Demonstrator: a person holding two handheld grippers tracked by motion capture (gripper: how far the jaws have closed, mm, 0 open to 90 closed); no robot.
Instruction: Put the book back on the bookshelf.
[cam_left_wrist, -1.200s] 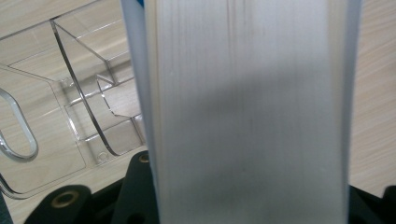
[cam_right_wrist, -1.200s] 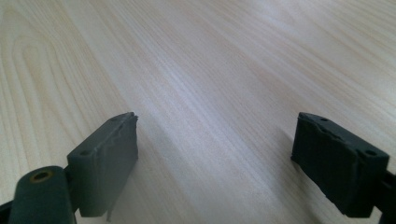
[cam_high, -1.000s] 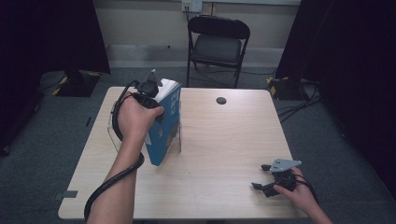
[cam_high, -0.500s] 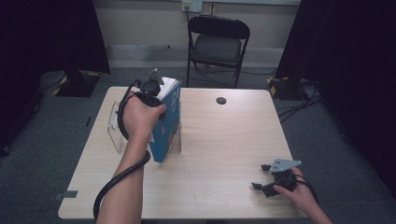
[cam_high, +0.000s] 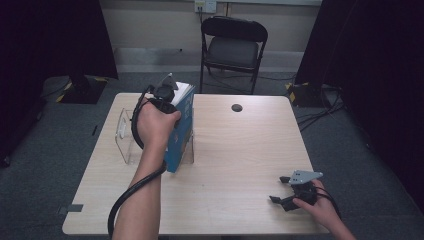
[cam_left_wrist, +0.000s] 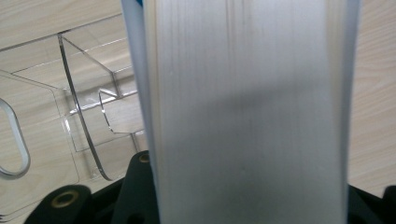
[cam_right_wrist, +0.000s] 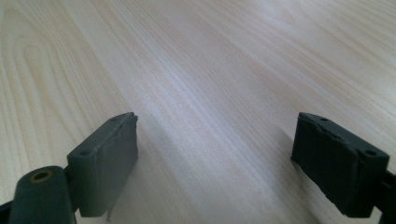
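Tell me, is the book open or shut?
Shut: the book stands on edge, covers together, its page block pinched by the left gripper.

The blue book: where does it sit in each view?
High view: blue book upright at table's left, left claw clamped on it.
Left gripper view: its page edge runs down the centre.
Right gripper view: not in it.
Shared landmark: clear acrylic holder beside the book.
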